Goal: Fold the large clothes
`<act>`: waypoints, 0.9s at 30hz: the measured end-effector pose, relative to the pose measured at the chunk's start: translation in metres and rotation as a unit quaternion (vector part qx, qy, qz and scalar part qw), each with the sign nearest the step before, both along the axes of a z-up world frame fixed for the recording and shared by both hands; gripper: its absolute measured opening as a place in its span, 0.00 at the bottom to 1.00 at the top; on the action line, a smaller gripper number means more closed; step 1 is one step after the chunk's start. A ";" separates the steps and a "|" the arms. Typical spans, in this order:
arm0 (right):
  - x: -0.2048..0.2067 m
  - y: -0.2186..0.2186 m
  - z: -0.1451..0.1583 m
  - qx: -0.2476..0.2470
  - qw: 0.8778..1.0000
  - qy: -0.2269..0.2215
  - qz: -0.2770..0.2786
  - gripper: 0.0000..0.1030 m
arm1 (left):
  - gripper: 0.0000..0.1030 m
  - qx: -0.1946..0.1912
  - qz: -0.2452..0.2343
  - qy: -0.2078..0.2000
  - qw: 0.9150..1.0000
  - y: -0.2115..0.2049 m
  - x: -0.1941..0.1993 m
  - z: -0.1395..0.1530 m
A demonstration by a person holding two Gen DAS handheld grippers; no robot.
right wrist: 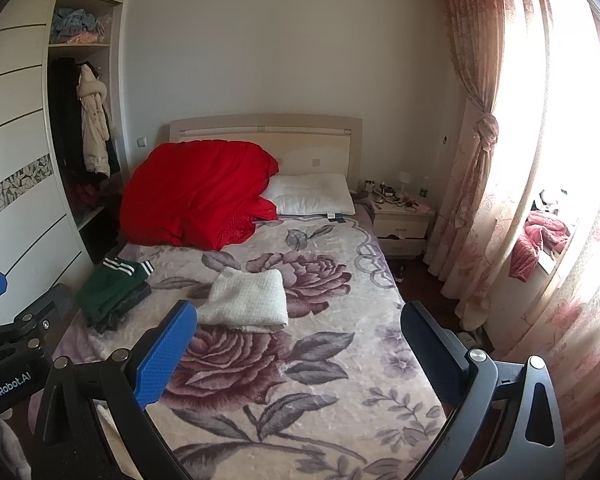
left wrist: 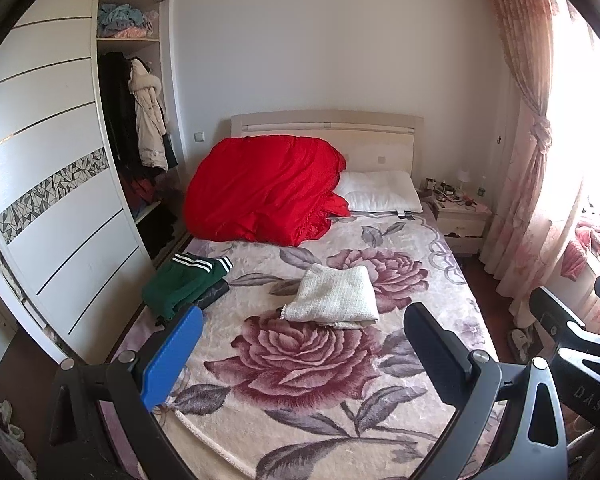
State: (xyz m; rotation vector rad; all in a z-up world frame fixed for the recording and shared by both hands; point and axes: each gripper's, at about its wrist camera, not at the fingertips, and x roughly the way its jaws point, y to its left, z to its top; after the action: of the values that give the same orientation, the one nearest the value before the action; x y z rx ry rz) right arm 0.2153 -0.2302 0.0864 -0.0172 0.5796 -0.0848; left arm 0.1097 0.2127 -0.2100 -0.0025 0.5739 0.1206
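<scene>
At lower frame, holding left gripper [left wrist: 300, 354] and right gripper [right wrist: 296, 350] spread wide, empty, above the bed [left wrist: 340, 420]; approaching the white folded sweater [left wrist: 334, 298] low, squaring edges.

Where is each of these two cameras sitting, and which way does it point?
Left wrist view: rides the left gripper, raised near the bed's foot, facing the headboard; its open fingers and part of the right gripper show.
Right wrist view: rides the right gripper, likewise facing the headboard; its open fingers and part of the left gripper show.
Both share the folded white garment, green garment and red quilt.
</scene>
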 end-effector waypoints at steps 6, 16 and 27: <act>-0.001 0.000 0.000 0.005 1.000 0.000 0.001 1.00 | 1.00 0.003 0.004 0.001 1.000 -0.001 -0.002 0.002; -0.013 0.000 -0.001 0.015 1.000 0.000 0.000 1.00 | 1.00 0.006 0.003 -0.003 1.000 -0.002 -0.005 0.009; -0.021 0.000 -0.004 0.014 1.000 0.003 0.001 1.00 | 1.00 0.004 0.001 -0.004 1.000 -0.003 -0.004 0.011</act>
State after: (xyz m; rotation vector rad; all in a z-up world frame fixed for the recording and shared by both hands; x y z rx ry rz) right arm 0.1945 -0.2305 0.0822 0.0089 0.5860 -0.0757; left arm 0.1061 0.2100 -0.1986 0.0048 0.5660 0.1257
